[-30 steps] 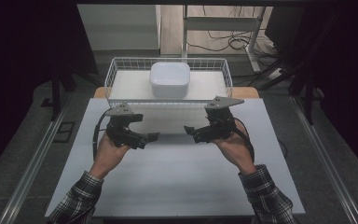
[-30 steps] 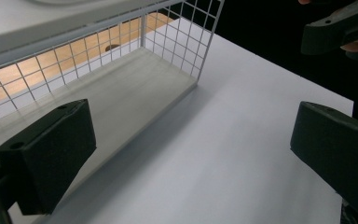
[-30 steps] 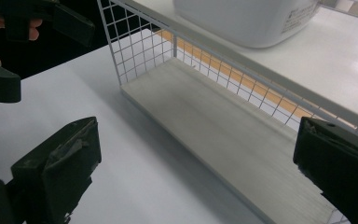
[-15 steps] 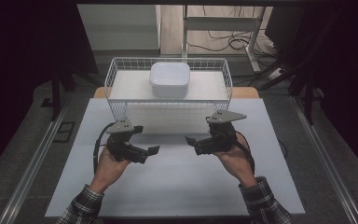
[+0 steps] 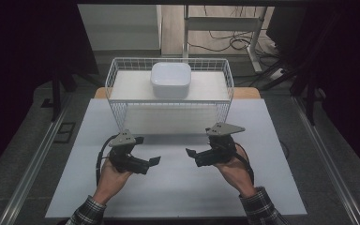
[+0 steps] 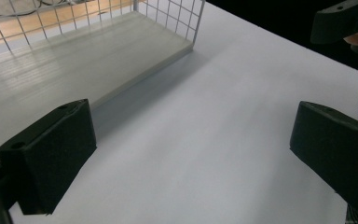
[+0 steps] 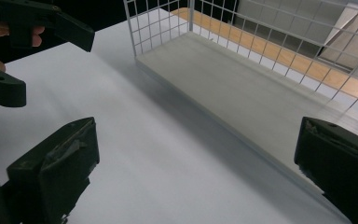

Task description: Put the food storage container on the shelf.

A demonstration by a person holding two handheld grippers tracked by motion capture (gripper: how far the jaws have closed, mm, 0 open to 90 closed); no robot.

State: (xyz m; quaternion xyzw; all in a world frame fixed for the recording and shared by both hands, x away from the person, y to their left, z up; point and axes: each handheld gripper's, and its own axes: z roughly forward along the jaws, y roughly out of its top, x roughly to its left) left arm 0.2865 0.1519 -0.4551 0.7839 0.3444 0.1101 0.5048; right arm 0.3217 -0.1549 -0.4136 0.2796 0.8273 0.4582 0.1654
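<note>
over the white table (image 5: 178, 187), left claw (image 5: 155, 161) and right claw (image 5: 190, 152) both spread apart, empty, near wire basket (image 5: 122, 117)

A white table cover (image 5: 178, 192) spans the lower centre, black cables (image 5: 218, 44) lie on the floor at top centre, and a grey metal frame (image 5: 225, 23) stands over them.

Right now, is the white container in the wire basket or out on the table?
In. The white container sits inside the wire basket, toward its far side, with both grippers apart from it.
</note>
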